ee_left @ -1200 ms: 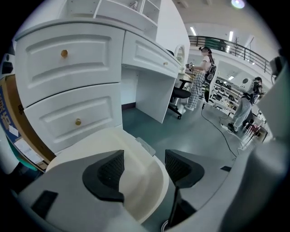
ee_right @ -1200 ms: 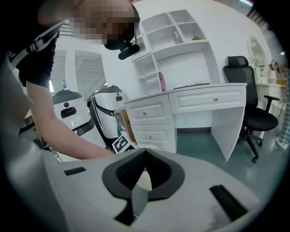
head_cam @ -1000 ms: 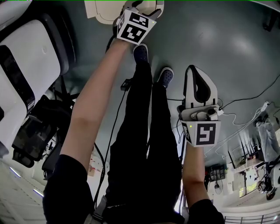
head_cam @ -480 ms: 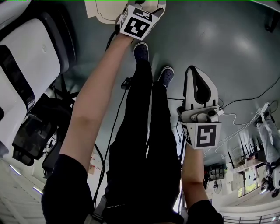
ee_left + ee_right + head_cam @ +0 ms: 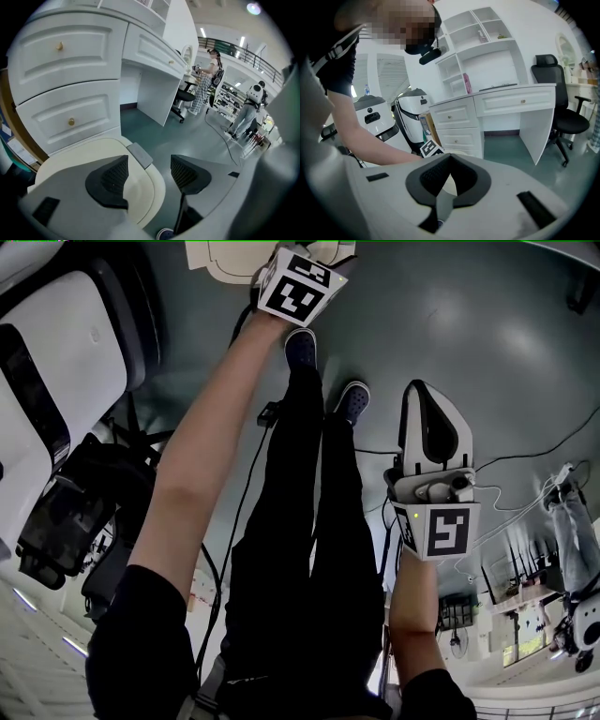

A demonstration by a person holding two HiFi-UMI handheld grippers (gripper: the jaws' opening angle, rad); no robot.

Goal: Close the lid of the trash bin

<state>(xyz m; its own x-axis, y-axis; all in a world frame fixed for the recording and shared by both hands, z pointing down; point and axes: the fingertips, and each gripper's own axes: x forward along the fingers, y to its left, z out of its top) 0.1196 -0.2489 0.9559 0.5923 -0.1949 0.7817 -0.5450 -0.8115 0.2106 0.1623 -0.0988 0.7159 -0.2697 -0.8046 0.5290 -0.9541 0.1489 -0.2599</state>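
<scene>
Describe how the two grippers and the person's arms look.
The left gripper and right gripper are pale grey shells, jaws lined with black ribbed pads. Each carries a white cube with black square markers. The person wears short black sleeves.

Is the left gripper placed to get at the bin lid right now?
Probably yes: the left gripper hangs over the cream lid, jaws apart, with nothing visible between them and it.

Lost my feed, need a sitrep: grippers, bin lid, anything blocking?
Left gripper open, over trash bin lid. Right gripper shut, empty, away from bin. Lid looks down flat. Nothing seen blocking.
</scene>
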